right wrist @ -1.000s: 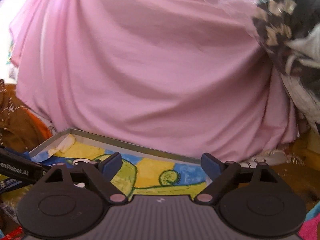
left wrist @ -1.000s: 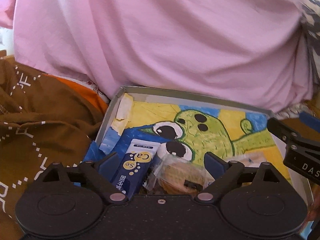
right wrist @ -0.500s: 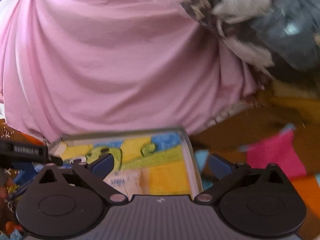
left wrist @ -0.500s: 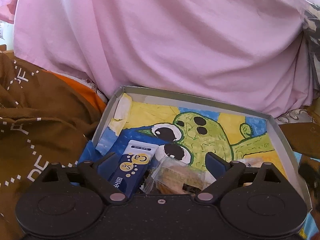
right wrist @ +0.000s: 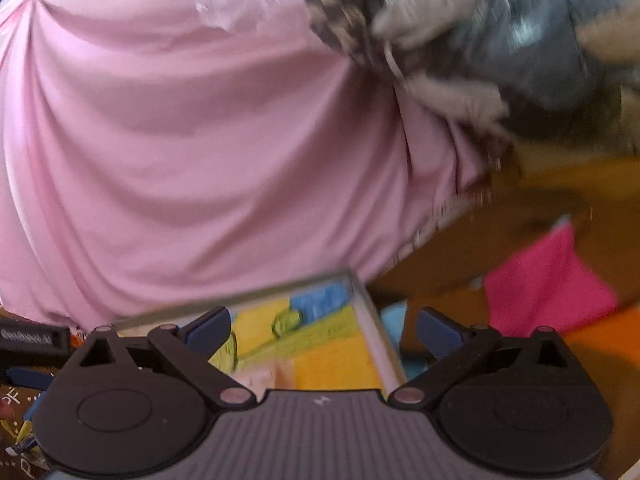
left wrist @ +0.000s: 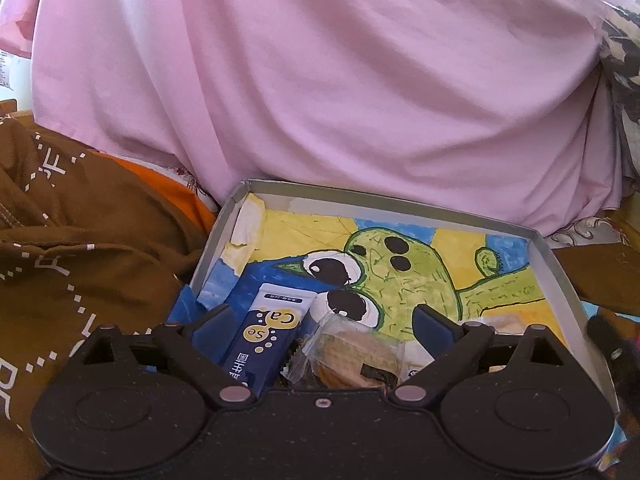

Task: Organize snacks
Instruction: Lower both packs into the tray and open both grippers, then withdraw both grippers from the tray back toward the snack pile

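Note:
A shallow grey box [left wrist: 224,228] lined with a green cartoon drawing lies on the cloth. In the left wrist view a blue and white "Ca Se" packet [left wrist: 264,340] and a clear-wrapped biscuit [left wrist: 356,356] lie at the box's near end. My left gripper [left wrist: 320,320] hangs open just above them, holding nothing. In the blurred right wrist view my right gripper [right wrist: 324,326] is open and empty over the box's right wall [right wrist: 374,332]. A pale packet [right wrist: 260,378] shows inside the box near its left finger.
A large pink sheet [left wrist: 320,80] bulges behind the box. Brown patterned cloth [left wrist: 60,260] lies to the left, with orange fabric [left wrist: 168,188]. To the right are pink [right wrist: 548,280] and orange cloths and a dark patterned bundle [right wrist: 460,32].
The right gripper has swung to the right, from facing the box's middle to its right wall, and the view is blurred. The left gripper has barely moved. The right gripper left the left view.

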`<state>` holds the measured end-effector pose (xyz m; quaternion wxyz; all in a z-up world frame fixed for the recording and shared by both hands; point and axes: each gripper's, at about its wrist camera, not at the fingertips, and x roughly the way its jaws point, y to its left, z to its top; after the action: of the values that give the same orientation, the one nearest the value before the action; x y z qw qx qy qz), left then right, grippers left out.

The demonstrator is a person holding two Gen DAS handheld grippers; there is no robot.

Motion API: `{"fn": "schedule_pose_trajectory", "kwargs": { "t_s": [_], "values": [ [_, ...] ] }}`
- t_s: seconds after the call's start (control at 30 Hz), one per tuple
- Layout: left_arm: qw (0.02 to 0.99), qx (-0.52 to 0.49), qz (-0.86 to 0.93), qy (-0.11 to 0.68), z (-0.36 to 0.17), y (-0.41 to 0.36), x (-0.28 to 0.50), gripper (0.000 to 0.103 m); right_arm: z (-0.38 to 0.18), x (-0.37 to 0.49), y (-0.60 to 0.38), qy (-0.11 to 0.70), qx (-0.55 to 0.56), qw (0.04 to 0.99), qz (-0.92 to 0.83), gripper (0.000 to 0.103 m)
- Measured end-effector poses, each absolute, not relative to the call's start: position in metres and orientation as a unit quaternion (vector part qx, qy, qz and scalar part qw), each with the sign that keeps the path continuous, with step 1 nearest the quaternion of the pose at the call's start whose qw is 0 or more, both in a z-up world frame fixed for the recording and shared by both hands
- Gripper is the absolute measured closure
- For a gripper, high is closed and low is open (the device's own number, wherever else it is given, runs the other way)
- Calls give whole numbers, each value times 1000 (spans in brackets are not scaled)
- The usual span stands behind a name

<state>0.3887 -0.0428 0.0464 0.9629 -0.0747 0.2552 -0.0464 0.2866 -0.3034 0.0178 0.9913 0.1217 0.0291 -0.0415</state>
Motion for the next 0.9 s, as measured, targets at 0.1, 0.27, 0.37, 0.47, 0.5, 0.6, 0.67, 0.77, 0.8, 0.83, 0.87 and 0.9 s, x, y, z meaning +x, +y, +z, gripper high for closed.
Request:
{"fn": "schedule_pose_trajectory", "kwargs": {
  "t_s": [0.1,0.27,0.37,0.47,0.5,0.6,0.67,0.77,0.8,0.83,0.87,0.9],
  "values": [
    [964,-71,-44,254,47,-43,388,7,39,281,-297,-4,101,994,-33,1],
    [964,-76,-39,254,49,-39,387,7,70,308,-289,-11,106,994,-16,0],
    [963,-76,-35,254,50,-36,386,7,81,335,-287,2,127,992,-16,0],
    [964,-76,-31,254,51,-31,385,7,85,354,-284,7,132,991,-17,0],
    [964,-76,-30,254,52,-30,385,7,85,361,-284,13,136,991,-16,0],
    [964,-73,-25,255,52,-27,384,7,85,374,-281,30,142,989,-6,0],
    [963,-72,-23,257,53,-24,383,7,83,372,-281,32,148,988,1,0],
    [963,-74,-22,257,55,-21,378,6,85,366,-284,32,149,988,13,0],
    [963,-75,-21,256,56,-20,377,5,86,363,-286,34,151,988,19,0],
    [963,-76,-20,256,57,-20,375,5,88,358,-288,34,151,988,23,0],
    [963,-79,-19,255,58,-20,373,5,90,354,-289,34,150,988,26,0],
    [963,-82,-18,255,59,-20,370,5,92,349,-290,34,149,988,29,0]
  ]
}}
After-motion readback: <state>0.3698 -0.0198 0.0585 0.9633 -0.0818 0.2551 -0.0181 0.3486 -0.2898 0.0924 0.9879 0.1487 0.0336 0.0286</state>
